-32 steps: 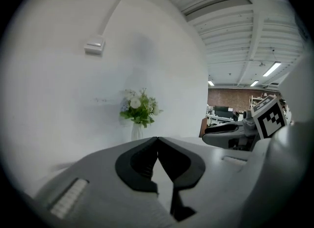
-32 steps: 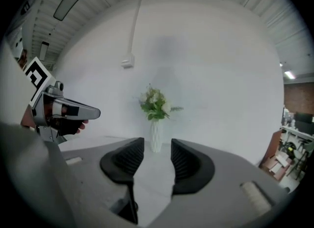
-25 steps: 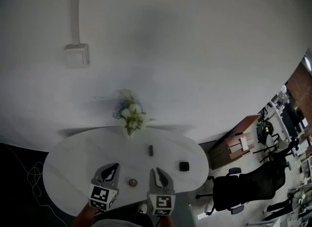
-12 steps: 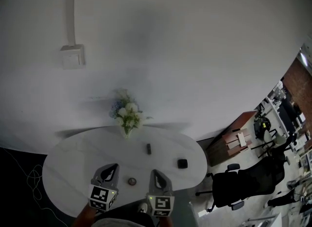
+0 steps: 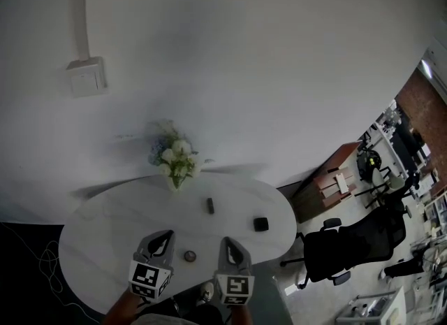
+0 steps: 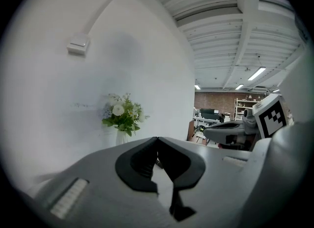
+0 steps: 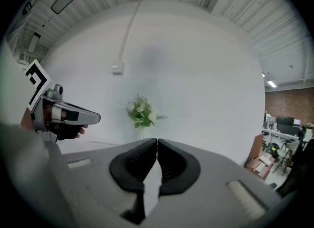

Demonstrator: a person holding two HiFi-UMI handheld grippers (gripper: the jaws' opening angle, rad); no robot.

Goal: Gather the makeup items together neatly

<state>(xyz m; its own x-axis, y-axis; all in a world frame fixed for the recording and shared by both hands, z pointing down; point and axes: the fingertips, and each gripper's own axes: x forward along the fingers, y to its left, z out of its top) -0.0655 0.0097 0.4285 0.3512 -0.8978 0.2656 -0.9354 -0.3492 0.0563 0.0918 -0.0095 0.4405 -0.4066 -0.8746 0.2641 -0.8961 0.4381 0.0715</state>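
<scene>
Makeup items [image 5: 209,205] lie spread over white oval table [image 5: 105,226], lower centre of head view; small round pot [image 5: 190,255] sits nr bottom edge, betw. the two grippers; dark stick-shaped item [image 5: 209,205] is further up, mid-table; black square compact [image 5: 260,224] is to the right, nr table's right end; all three well apart from each other.

Left gripper [image 5: 166,235] hovers at lower left of centre, just left of round pot; fingers pressed together, nothing betw. them; left gripper view shows pads meeting at the tip. Right gripper [image 5: 228,242] is just right of the pot; jaws also closed tight & empty, pads touching along their length in right gripper view. Neither touches any item.

Vase of white & blue flowers [image 5: 173,163] stands at table's far edge, against plain white wall [image 5: 244,72]; switch box [image 5: 87,77] w/ conduit running up is at upper left. Black office chair [image 5: 349,250] stands at lower right, off the table; desks & shelving are further right, too small to make out.
</scene>
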